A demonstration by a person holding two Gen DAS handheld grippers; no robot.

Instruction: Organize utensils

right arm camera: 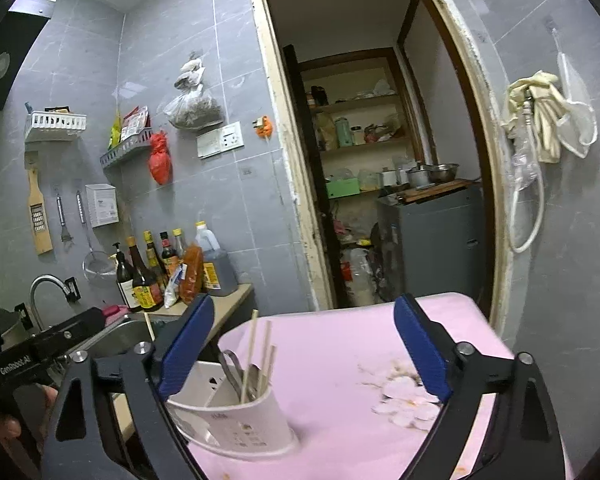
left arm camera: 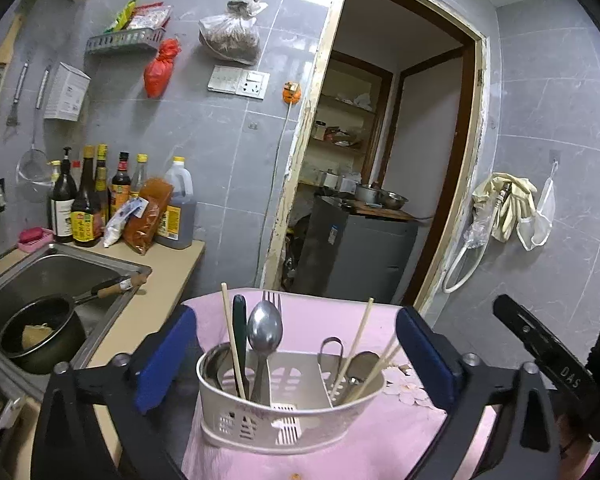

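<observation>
1. My left gripper [left arm camera: 296,360] has its blue-padded fingers [left arm camera: 162,360] spread wide, one on each side of the white utensil caddy [left arm camera: 284,412] and clear of its walls; nothing is pinched.
2. My right gripper [right arm camera: 304,354] is spread wide too and empty, with the caddy [right arm camera: 240,424] just beside its left finger [right arm camera: 186,350].
3. The caddy stands upright on the pink cloth [left arm camera: 340,448].
4. In the caddy's left compartment stand a spoon [left arm camera: 265,330], a fork [left arm camera: 272,299] behind it, a dark-handled utensil [left arm camera: 239,320] and one chopstick [left arm camera: 232,340].
5. In the caddy's right compartment lean more chopsticks [left arm camera: 358,344] and a metal utensil with a loop handle [left arm camera: 332,350].
6. The middle compartment holds none of them.
7. Left of the caddy lies the sink [left arm camera: 60,268], with a dark pan [left arm camera: 40,332] in it.
8. Beyond the sink from the caddy, sauce bottles [left arm camera: 100,200] stand against the tiled wall.
</observation>
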